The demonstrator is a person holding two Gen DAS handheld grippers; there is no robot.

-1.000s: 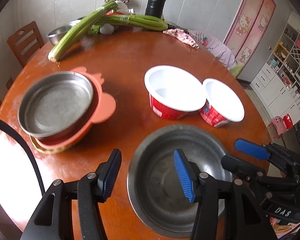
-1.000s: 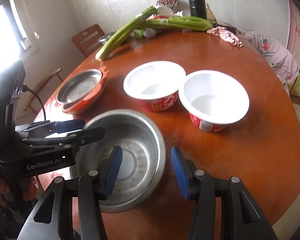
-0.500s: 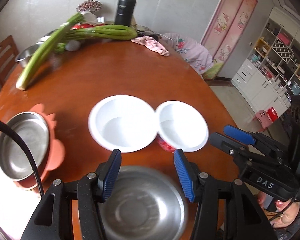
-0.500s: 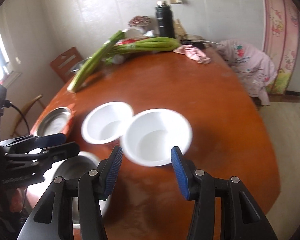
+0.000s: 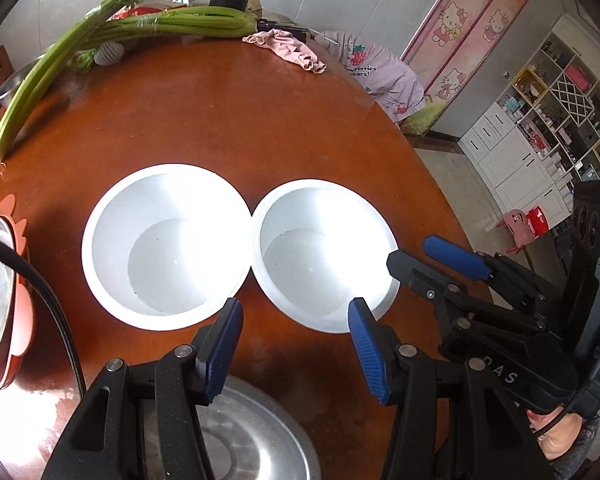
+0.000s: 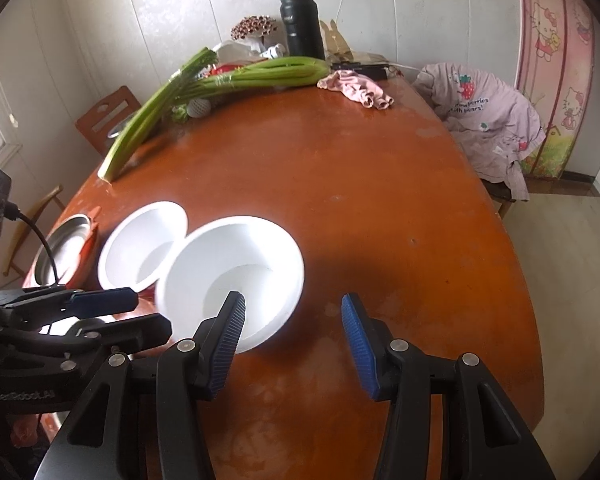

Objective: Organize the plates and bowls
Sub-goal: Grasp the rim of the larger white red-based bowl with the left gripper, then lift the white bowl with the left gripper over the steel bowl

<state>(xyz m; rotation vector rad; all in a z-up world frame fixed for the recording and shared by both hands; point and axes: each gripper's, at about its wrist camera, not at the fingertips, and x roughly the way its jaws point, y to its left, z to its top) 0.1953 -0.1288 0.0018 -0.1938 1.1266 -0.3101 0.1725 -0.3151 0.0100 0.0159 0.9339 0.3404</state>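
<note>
Grippers, left [image 5: 294,344] and right [image 6: 292,340], are hovering released, grasping nothing, over two touching white bowls [image 5: 164,246] at frame centre; nesting them likely comes next, requiring a rim grasp.

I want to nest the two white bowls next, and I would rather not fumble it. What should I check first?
1. Left claw empty, jaws apart: ok.
2. Right claw empty, jaws apart: ok.
3. Both white bowls, left one and right one, upright and empty: ok.
4. Gap between their rims for a pad: not ok, they look touching.
5. Right claw lined up on a bowl rim: not ok, only one pad overlaps it.
6. Steel bowl clear of the path: cannot tell.
</note>
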